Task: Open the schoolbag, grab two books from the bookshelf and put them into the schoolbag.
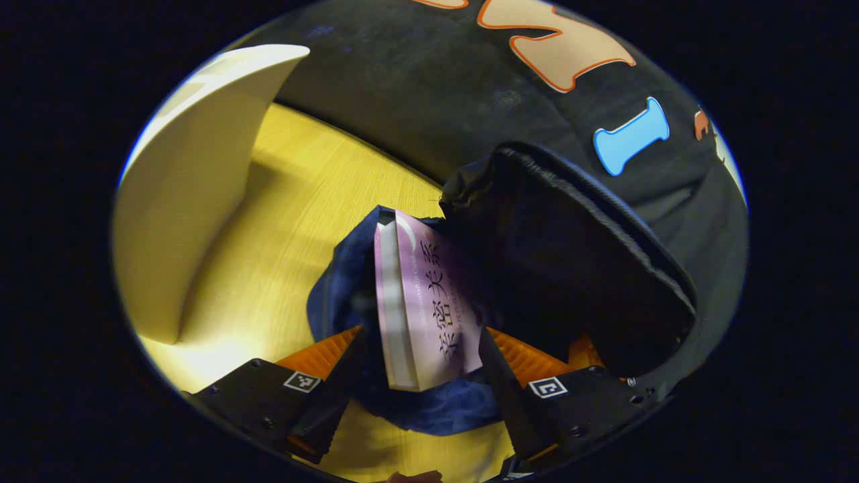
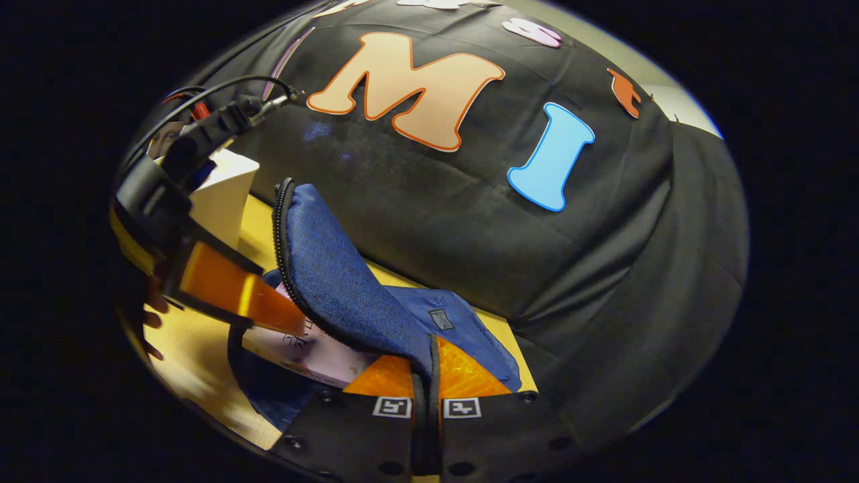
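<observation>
Looking along my left tool (image 1: 423, 362): pink book (image 1: 423, 302) stands between spread fingers, half inside blue schoolbag (image 1: 342, 288) on yellow desk (image 1: 282, 221); grip contact unclear, cannot tell if grasped. White bookshelf (image 1: 188, 194) at left. Right gripper view adds flap (image 2: 335, 282): my right tool (image 2: 426, 396) clenched on flap's zipper edge, lifting it; left tool there touches book.

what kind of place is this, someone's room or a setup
Most likely a staged recording booth, not a lived-in room: a black cloth wall hangs right behind a yellow wooden tabletop, which bears a blue schoolbag, a white bookshelf panel, and a book going in.
</observation>
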Tool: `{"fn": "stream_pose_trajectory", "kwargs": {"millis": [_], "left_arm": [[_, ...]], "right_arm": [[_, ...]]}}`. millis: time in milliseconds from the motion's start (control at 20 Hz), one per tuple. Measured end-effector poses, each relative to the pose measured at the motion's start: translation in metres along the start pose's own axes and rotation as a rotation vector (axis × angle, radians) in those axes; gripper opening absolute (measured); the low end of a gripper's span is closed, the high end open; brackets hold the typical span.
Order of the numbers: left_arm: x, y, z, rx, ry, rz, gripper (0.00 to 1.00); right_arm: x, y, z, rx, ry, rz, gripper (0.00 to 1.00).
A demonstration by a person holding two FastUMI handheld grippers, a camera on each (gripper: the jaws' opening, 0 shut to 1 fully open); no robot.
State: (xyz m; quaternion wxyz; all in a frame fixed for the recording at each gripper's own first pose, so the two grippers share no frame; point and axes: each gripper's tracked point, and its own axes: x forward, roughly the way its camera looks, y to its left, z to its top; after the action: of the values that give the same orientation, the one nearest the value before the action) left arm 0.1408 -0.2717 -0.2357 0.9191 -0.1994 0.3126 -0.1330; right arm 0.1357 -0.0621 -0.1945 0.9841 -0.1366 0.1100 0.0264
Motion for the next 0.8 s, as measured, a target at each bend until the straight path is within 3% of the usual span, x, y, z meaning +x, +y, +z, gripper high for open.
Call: {"fn": "stream_pose_trajectory", "kwargs": {"millis": [250,450,800], "left_arm": [[-0.066,0.008,-0.004,0.06,0.093,0.002,0.96],[-0.119,0.015,0.01,0.121,0.093,0.014,0.96],[-0.217,0.047,0.059,0.233,0.056,0.11,0.95]], "right_arm": [[-0.002,0.004,-0.003,-0.034,0.008,0.01,0.01],[-0.003,0.007,-0.005,-0.06,0.014,0.015,0.01],[-0.005,0.008,-0.006,-0.084,0.029,0.0,0.01]]}}
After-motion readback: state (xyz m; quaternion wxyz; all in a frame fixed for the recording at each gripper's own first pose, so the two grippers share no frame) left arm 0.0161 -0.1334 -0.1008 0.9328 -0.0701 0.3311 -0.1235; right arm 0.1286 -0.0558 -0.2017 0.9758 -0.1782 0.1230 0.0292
